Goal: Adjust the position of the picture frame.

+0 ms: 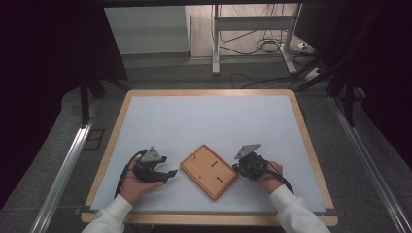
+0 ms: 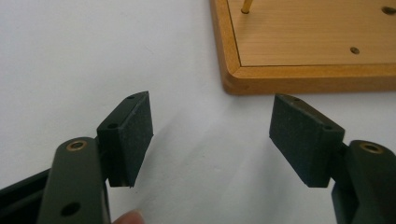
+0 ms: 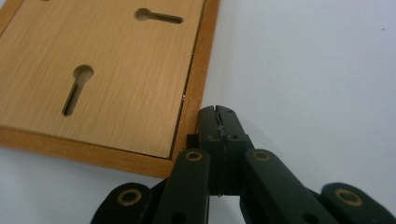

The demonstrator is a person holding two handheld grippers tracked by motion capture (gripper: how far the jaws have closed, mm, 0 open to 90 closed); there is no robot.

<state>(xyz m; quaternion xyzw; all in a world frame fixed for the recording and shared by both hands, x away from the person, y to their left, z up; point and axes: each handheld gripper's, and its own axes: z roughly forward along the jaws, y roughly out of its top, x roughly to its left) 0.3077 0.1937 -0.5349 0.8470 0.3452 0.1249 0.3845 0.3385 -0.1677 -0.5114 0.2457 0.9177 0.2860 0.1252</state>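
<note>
A rectangular wooden board [image 1: 209,171] lies face down on the white mat, turned at an angle; its back panel has two keyhole slots [image 3: 76,88] and a small brass peg [image 2: 246,5] near one corner. My left gripper [image 1: 169,174] rests just left of the board, jaws wide open with nothing between the pads [image 2: 133,135]; the board's corner [image 2: 233,79] sits a short way beyond them. My right gripper [image 1: 237,168] is at the board's right edge. Its jaws are pressed together and empty, tips [image 3: 217,113] right beside the board's frame [image 3: 201,88].
The white mat [image 1: 209,121] covers a wood-edged table [image 1: 302,126]. Behind the table stand a metal frame leg [image 1: 215,43] and cables on the floor [image 1: 262,46]. Aluminium rails [image 1: 63,170] run along both sides.
</note>
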